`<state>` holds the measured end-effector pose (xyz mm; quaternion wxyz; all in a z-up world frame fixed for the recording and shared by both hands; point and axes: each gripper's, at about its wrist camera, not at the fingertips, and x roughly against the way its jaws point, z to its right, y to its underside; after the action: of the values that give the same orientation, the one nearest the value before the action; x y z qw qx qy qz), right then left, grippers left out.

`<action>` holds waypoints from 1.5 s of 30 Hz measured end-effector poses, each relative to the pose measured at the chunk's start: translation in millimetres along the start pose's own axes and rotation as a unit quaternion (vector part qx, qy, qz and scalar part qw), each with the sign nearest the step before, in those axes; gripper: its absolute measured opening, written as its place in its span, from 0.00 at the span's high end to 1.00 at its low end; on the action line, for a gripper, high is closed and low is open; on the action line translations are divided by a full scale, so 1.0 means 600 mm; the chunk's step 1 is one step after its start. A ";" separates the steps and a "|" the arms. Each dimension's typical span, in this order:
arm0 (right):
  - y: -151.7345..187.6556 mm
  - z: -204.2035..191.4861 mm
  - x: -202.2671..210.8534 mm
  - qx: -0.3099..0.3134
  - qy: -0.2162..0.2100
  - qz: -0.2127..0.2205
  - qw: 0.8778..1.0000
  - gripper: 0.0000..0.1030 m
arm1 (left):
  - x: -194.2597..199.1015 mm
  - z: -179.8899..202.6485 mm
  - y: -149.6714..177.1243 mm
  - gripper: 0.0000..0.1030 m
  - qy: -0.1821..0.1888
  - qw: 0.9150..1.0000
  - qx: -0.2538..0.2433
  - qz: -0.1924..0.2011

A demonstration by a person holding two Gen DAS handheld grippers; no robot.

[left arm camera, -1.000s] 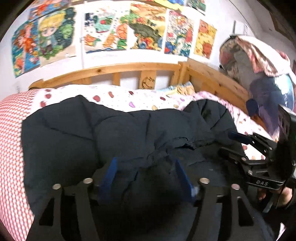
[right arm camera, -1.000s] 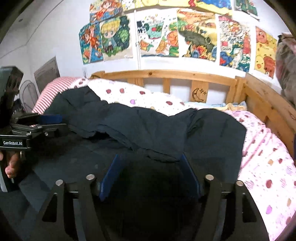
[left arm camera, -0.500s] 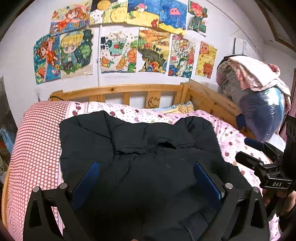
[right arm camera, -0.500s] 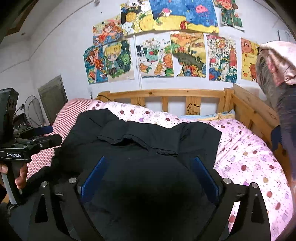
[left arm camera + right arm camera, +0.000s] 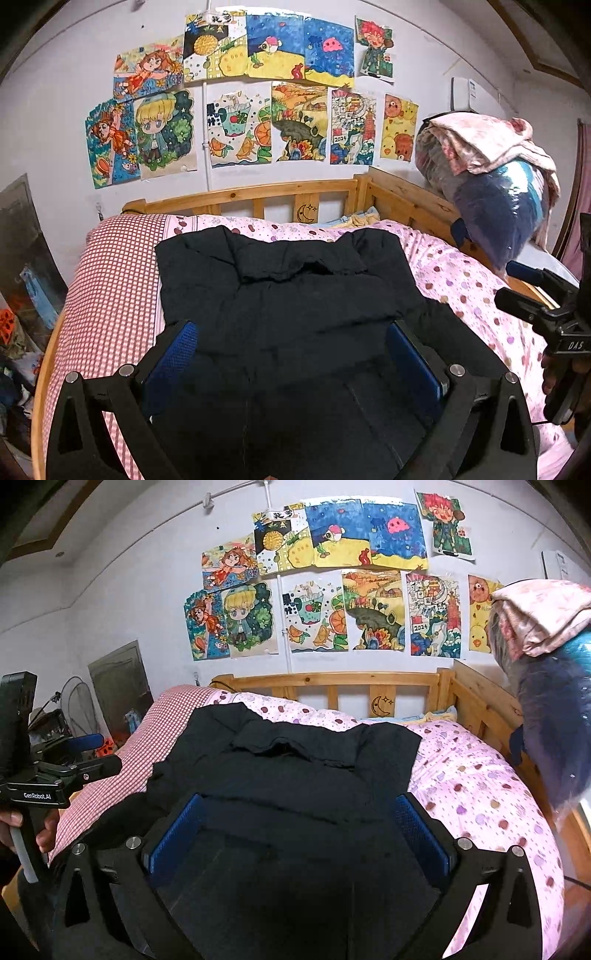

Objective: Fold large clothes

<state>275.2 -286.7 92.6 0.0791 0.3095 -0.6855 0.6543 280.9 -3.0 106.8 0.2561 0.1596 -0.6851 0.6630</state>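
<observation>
- While both tools hover above the bed point(image 5: 110, 280), we find the dark coat point(image 5: 295, 302) spread across the mattress, its collar end toward the wooden headboard point(image 5: 258, 195) and its near end running under both cameras.
- We note the left gripper point(image 5: 295, 354) with its blue-padded fingers point(image 5: 173, 354) spread wide and nothing between them; only coat fabric shows below the gap.
- We note the right gripper point(image 5: 299, 827) likewise spread wide and empty, its pads point(image 5: 417, 827) standing over the near part of the coat.
- We cannot tell from these views whether either tool touches the cloth; both appear to sit above it, not in it.
- We judge the raised, open stance to be a survey position: it lets the whole coat be seen and a fresh edge be chosen.
- We observe a flap of fabric lying across the upper chest, with a ragged edge below the collar, which suggests one fold is already laid.
- We record the coat lying partly on the red-checked cover point(image 5: 110, 775) on the left and partly on the pink spotted quilt point(image 5: 480, 775) on the right.
- We see each tool in the other's view, held by a hand point(image 5: 48, 830), well apart at opposite sides of the coat.
- We judge the next grip would fall on a side edge or the near hem.
</observation>
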 end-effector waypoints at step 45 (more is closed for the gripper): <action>0.292 -0.040 0.224 0.017 0.021 -0.038 0.999 0.02 | 0.222 0.029 0.300 0.00 0.009 0.998 -0.065 -0.016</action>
<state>68.4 -315.4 16.2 0.1129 0.3227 -0.6606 0.6684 69.0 8.1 33.3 0.2827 0.1474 -0.7217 0.6145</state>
